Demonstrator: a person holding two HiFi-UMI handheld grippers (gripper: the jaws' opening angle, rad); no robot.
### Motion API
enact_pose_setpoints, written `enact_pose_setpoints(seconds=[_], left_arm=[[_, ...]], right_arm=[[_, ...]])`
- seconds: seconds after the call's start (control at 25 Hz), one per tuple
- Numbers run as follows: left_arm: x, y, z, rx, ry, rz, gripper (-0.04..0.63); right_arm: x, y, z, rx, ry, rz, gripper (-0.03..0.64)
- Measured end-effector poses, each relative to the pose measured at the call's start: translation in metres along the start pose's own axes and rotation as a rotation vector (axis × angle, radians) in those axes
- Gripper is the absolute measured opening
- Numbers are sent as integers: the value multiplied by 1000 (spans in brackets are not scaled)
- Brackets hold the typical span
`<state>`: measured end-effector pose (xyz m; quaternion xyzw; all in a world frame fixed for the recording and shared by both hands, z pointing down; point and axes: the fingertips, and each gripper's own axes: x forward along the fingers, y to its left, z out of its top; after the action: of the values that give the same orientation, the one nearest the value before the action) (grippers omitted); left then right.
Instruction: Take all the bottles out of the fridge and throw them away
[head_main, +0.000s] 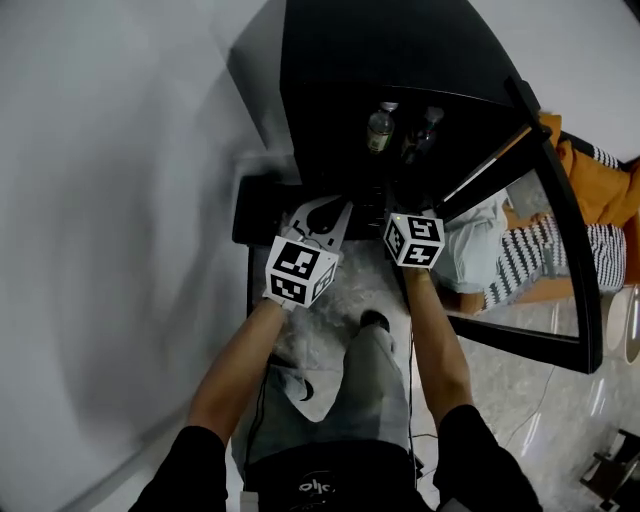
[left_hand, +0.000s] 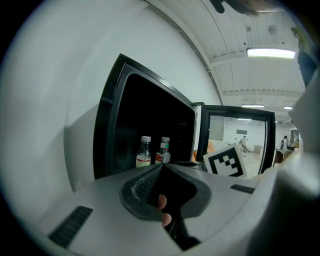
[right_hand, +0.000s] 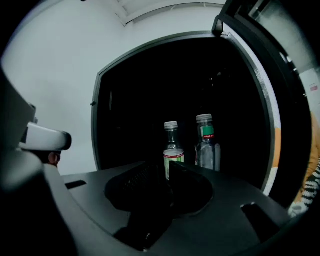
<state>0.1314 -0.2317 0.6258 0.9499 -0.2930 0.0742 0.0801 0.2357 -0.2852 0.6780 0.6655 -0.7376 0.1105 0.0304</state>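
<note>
Open fridge (head_main: 330, 60) with two bottles still to be removed: the banded-label bottle (right_hand: 173, 150) and the green-collared bottle (right_hand: 206, 142) stand side by side, near each other, on the dark floor of the compartment, well apart from both tools. Each bottle is upright, long axis vertical, cap pointing up. The right gripper (right_hand: 168, 170) faces the banded-label bottle with its jaws only slightly parted and nothing between them. The left gripper (left_hand: 161, 167) has its jaws together and holds nothing. Likely hazards: at this narrow opening the right jaws would probably butt the bottle rather than straddle it, tipping it or driving it into its neighbour; a sideways approach could also catch the glass door (right_hand: 280, 125) standing open just to the right.
</note>
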Motion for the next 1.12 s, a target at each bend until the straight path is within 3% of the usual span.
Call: enact_pose_setpoints(seconds=[0.2, 0.4, 0.72, 1.12], left_arm=[[14, 6, -11, -1, -6, 29, 0], [32, 19, -17, -17, -26, 85, 0], [36, 32, -19, -11, -40, 114, 0], [35, 53, -19, -10, -51, 140, 0]], right_arm=[[45, -13, -4, -4, -2, 27, 215], [80, -20, -6, 2, -14, 23, 279], [122, -31, -5, -17, -6, -68, 327], [147, -41, -15, -55, 31, -135, 320]])
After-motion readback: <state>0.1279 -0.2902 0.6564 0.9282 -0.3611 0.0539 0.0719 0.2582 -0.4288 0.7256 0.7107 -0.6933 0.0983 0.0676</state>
